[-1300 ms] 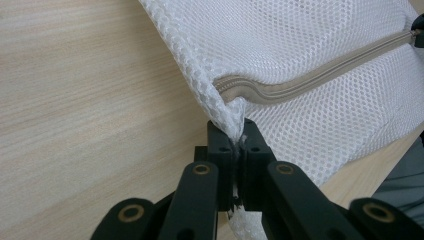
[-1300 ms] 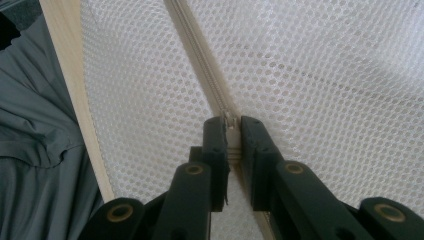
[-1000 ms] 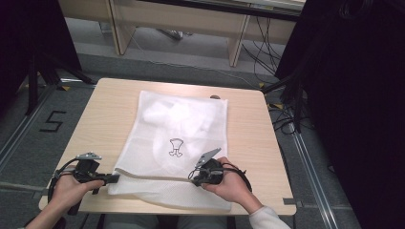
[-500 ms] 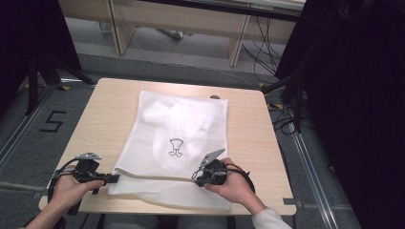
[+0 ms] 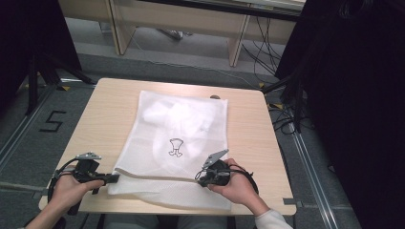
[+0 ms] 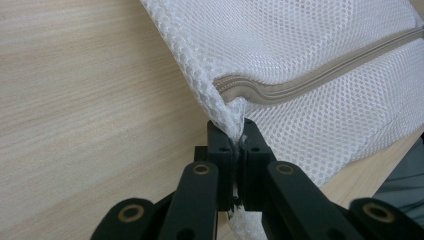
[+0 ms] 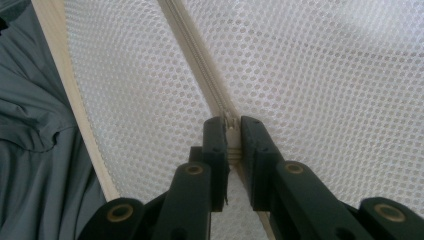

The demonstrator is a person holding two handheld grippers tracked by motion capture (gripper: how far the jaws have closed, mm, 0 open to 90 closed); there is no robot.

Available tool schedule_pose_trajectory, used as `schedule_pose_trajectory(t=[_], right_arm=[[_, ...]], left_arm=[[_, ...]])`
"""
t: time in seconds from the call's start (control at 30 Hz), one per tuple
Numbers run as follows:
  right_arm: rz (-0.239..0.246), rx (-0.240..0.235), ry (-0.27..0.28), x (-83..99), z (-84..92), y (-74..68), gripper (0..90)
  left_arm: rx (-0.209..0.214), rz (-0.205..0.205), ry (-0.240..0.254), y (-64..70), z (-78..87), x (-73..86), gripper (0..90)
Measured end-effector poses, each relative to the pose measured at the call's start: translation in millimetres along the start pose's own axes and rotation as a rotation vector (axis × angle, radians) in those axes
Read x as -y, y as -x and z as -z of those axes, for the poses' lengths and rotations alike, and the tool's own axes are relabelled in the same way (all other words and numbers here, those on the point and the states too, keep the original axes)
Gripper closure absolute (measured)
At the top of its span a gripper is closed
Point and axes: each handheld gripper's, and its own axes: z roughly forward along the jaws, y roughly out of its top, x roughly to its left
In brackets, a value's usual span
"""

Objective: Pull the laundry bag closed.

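Right gripper (image 5: 204, 177) slightly leftward (zipper (image 7: 210, 95) between fingers (image 7: 216, 145))

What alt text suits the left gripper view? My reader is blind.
The left gripper is shut on the corner of a white mesh laundry bag, just below the end of its beige zipper, over a light wooden table.

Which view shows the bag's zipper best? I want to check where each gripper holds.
The right gripper view: the zipper runs close-up into the shut right gripper. The left gripper view shows its end above the left gripper pinching the mesh bag. The high view shows a faint line.
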Motion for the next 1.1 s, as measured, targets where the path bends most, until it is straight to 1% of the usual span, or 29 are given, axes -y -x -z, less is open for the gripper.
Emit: schedule_pose_trajectory(t=[0.03,0.07,0.1,0.13,0.23,0.27,0.3,0.33,0.37,0.4,0.47,0.5,0.53,0.57,0.6,0.67,0.7,0.73,0.77,0.83,0.87,0.9,0.93,0.97,1.0,1.03,1.1], right_arm=[[0.005,0.004,-0.002,0.5,0.7,0.5,82.6],[-0.001,0.003,-0.001,1.2,1.1,0.6,82.6],[0.001,-0.001,0.007,1.8,0.7,1.2,82.7],[0.0,0.001,0.002,2.2,1.5,1.3,82.6],[-0.01,0.009,0.0,3.8,3.5,1.5,82.7],[-0.004,0.002,0.002,4.3,3.4,2.3,82.6],[-0.021,0.007,-0.004,4.9,4.8,1.5,82.6],[-0.024,0.01,-0.006,5.3,4.9,1.2,82.7],[-0.031,0.005,-0.01,5.8,5.3,1.2,82.7],[-0.011,0.007,0.004,6.3,5.6,3.1,82.6],[-0.021,0.008,-0.006,7.0,6.8,3.3,82.6],[-0.012,0.008,0.005,7.8,6.6,4.1,82.7],[-0.018,0.003,0.004,8.4,7.0,4.1,82.7],[-0.008,0.005,0.002,8.9,7.0,5.1,82.6],[-0.018,0.001,0.002,9.5,8.4,5.2,82.7],[-0.023,0.006,0.004,10.8,9.2,6.0,82.6],[-0.033,0.002,0.001,11.4,9.3,5.9,82.6],[-0.028,-0.002,0.005,11.9,9.9,7.2,82.7],[-0.023,0.007,0.005,12.4,10.3,7.3,82.6],[-0.036,0.005,0.004,13.6,11.4,7.3,82.7],[-0.029,0.002,0.008,13.9,11.4,8.2,82.7],[-0.035,0.005,0.006,14.3,11.5,7.9,82.6],[-0.029,0.009,0.007,14.7,12.0,8.6,82.6],[-0.034,0.006,0.006,15.2,12.6,9.1,82.6],[-0.035,0.006,0.006,15.6,12.7,9.3,82.6],[-0.036,0.008,-0.001,16.0,12.5,9.5,82.6],[-0.035,0.011,0.008,17.4,13.2,10.1,82.6]], left_arm=[[-0.001,0.0,0.001,0.0,0.0,0.0,86.2],[-0.001,0.0,0.001,0.1,0.0,0.0,86.2],[-0.007,-0.001,0.01,0.5,-0.6,0.3,86.2],[-0.007,0.002,0.022,0.6,-1.5,0.8,86.3],[-0.007,0.001,0.02,0.5,-1.3,0.7,86.3],[-0.002,0.0,-0.001,0.0,0.0,0.0,86.2],[-0.006,0.0,0.006,0.3,-0.4,0.2,86.3],[-0.001,-0.001,-0.002,-0.1,0.0,-0.1,86.2],[-0.008,0.003,0.01,0.5,-0.5,0.4,86.3],[-0.003,-0.001,0.003,0.0,-0.1,0.1,86.3],[-0.001,0.001,0.0,-0.1,0.0,0.0,86.2],[-0.001,0.001,0.001,-0.1,0.0,0.1,86.2],[-0.002,0.0,0.001,-0.1,0.1,0.0,86.2],[-0.004,0.005,0.007,0.1,0.2,0.0,86.3],[-0.005,0.003,0.008,-0.1,0.6,-0.2,86.3],[-0.015,0.021,0.023,0.7,-0.9,0.0,86.3],[-0.012,0.023,0.023,0.7,-1.0,0.2,86.3],[-0.014,0.021,0.022,0.7,-1.1,0.2,86.3],[-0.008,0.012,0.013,0.3,-0.3,0.0,86.3],[-0.012,0.024,0.023,0.8,-1.1,0.2,86.3],[-0.006,0.009,0.011,0.2,-0.1,0.1,86.3],[-0.006,0.011,0.01,0.1,-0.1,0.1,86.3],[-0.01,0.024,0.021,0.6,-1.1,0.3,86.3],[-0.012,0.024,0.021,0.7,-1.2,0.3,86.3],[-0.008,0.005,0.005,-0.3,0.2,0.1,86.3],[-0.012,0.024,0.02,0.6,-1.1,0.3,86.3],[-0.012,0.024,0.02,0.5,-1.0,0.3,86.3]])
